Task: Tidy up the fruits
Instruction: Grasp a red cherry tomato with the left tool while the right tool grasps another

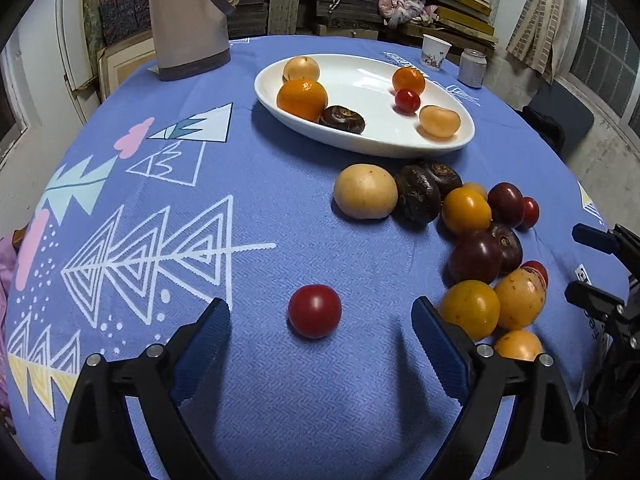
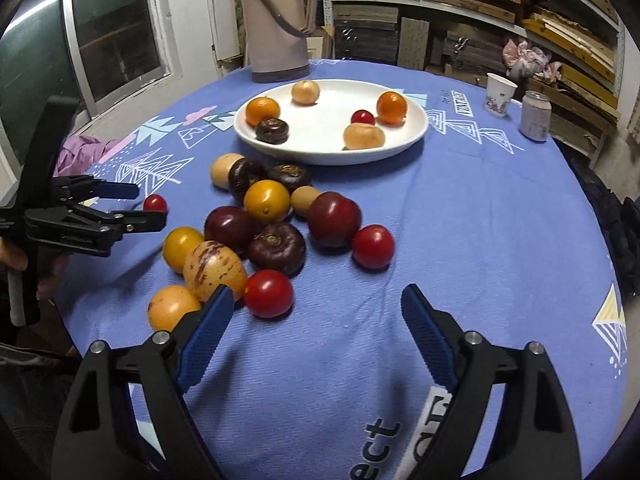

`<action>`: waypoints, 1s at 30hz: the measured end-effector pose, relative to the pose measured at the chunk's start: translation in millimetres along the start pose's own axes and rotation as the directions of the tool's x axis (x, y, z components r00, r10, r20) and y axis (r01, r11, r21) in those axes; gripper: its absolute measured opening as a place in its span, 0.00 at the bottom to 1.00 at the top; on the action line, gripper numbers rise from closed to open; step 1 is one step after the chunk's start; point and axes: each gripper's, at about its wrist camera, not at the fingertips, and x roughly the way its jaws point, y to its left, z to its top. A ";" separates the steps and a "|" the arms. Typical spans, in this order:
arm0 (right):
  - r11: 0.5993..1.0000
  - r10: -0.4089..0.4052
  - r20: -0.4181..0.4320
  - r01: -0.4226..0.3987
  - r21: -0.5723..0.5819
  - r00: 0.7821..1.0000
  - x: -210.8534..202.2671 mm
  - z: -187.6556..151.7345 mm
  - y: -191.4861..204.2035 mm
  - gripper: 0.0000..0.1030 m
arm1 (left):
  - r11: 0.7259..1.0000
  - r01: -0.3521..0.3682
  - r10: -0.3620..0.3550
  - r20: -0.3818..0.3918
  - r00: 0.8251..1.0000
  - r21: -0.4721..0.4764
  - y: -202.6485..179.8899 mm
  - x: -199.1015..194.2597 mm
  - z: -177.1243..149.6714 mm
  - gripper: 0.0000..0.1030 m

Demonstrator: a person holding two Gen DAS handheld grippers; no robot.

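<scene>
A white oval plate (image 1: 360, 80) (image 2: 328, 148) at the far side of the blue tablecloth holds several fruits: oranges, pale ones, a dark one, a small red tomato. A pile of loose fruits (image 1: 476, 224) (image 2: 268, 224) lies in front of the plate. One red tomato (image 1: 315, 311) (image 2: 155, 203) lies apart from the pile. My left gripper (image 1: 320, 312) (image 2: 148, 204) is open, with its jaws on either side of that tomato. My right gripper (image 2: 316, 308) (image 1: 576, 260) is open and empty, just right of a red tomato (image 2: 269, 293) at the pile's near edge.
A tall beige thermos jug (image 1: 184, 20) (image 2: 276, 24) stands behind the plate. A paper cup (image 1: 435, 51) (image 2: 500, 93) and a small can (image 1: 472, 68) (image 2: 536, 116) stand at the far right. Shelves of boards fill the background. A purple cloth (image 2: 76, 152) lies at the left table edge.
</scene>
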 end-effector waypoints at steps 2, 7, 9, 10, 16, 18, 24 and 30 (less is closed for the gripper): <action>1.000 0.004 0.000 -0.004 -0.003 1.000 0.0 0.4 1.4 0.81 | 1.000 0.004 -0.004 -0.014 1.000 -0.005 3.6 5.3 -1.0 0.74; 0.999 -0.009 -0.018 0.009 -0.034 1.000 2.8 -1.2 6.3 0.70 | 1.000 -0.024 0.024 -0.011 1.000 0.014 8.4 5.1 -3.8 0.52; 0.999 -0.014 -0.046 0.012 -0.047 0.999 8.2 -1.8 7.5 0.53 | 0.999 -0.034 0.034 -0.011 0.999 0.011 10.4 4.1 -4.4 0.44; 0.998 -0.021 -0.059 0.017 -0.059 0.998 11.2 -2.5 9.2 0.53 | 0.999 -0.035 0.035 -0.009 0.999 0.005 12.1 3.4 -4.5 0.40; 0.996 -0.022 -0.077 0.015 -0.091 0.997 20.8 -2.0 15.9 0.53 | 1.000 0.005 -0.005 0.003 1.000 0.007 13.0 1.9 -4.8 0.26; 0.996 -0.015 -0.082 0.007 -0.093 0.996 23.3 -1.5 16.3 0.53 | 1.000 0.003 -0.003 0.007 1.000 0.015 10.9 2.3 -5.0 0.26; 0.995 -0.012 -0.119 0.001 -0.099 0.993 39.0 2.6 21.0 0.46 | 1.000 0.003 -0.003 0.016 1.000 0.020 10.9 2.4 -6.3 0.26; 0.997 0.022 -0.124 -0.031 -0.073 0.992 44.8 4.8 22.2 0.29 | 1.000 0.006 -0.006 0.014 1.000 0.022 11.6 2.5 -5.8 0.26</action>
